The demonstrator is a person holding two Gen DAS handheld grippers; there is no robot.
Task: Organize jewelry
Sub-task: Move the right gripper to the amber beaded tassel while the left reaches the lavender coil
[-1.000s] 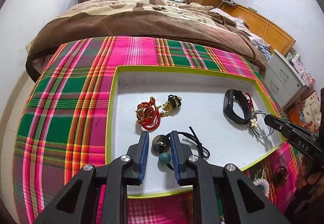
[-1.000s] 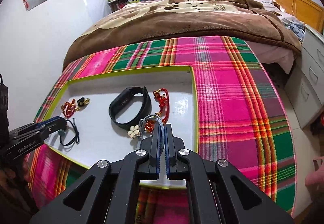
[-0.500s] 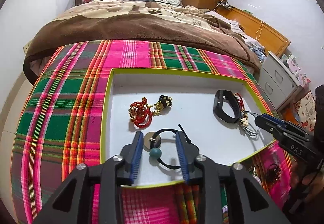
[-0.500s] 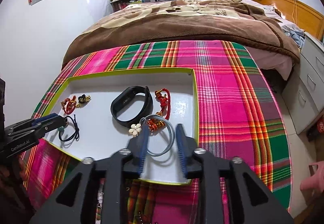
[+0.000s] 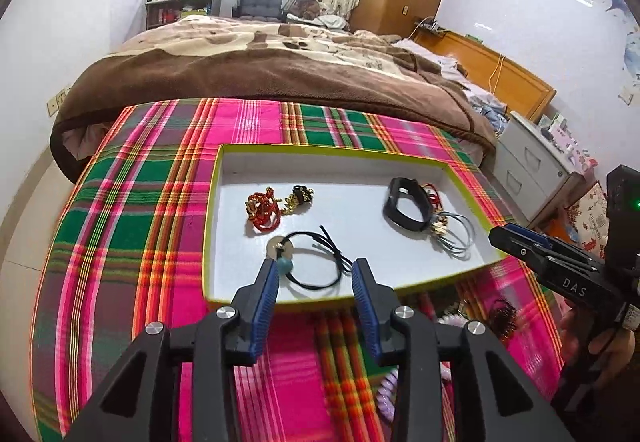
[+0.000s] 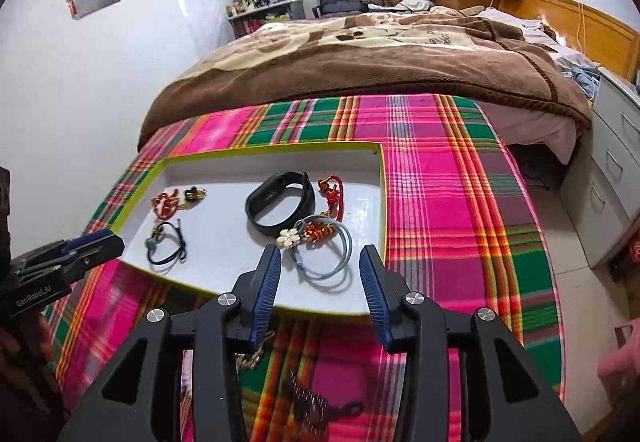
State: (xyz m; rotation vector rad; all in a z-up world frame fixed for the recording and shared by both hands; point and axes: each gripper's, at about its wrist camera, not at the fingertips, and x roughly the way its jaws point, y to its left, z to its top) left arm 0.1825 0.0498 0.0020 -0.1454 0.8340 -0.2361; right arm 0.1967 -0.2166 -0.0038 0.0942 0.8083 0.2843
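A white tray with a lime rim [image 5: 212, 202] [image 6: 382, 194] lies on the plaid cloth. In it lie a black cord with a teal bead [image 5: 316, 266] [image 6: 166, 244], a red-and-gold bracelet [image 5: 262, 212] [image 6: 164, 202], a black band [image 5: 406, 208] [image 6: 280, 202], a red cord [image 6: 334, 194] and grey-blue hoops with a white flower [image 5: 456, 236] [image 6: 324, 254]. My left gripper [image 5: 315, 288] is open and empty, just behind the black cord. My right gripper [image 6: 320, 280] is open and empty, just behind the hoops; it also shows in the left wrist view [image 5: 516, 238].
More jewelry lies on the plaid cloth in front of the tray: a dark piece [image 6: 312, 402], a gold chain [image 6: 248, 358], a lilac coil [image 5: 390, 390]. A bed with a brown blanket [image 5: 280, 74] stands behind. White drawers [image 6: 612, 194] stand at the right.
Both grippers opened, let go of the black cord and the grey-blue hoops in the tray, and drew back toward me and upward.
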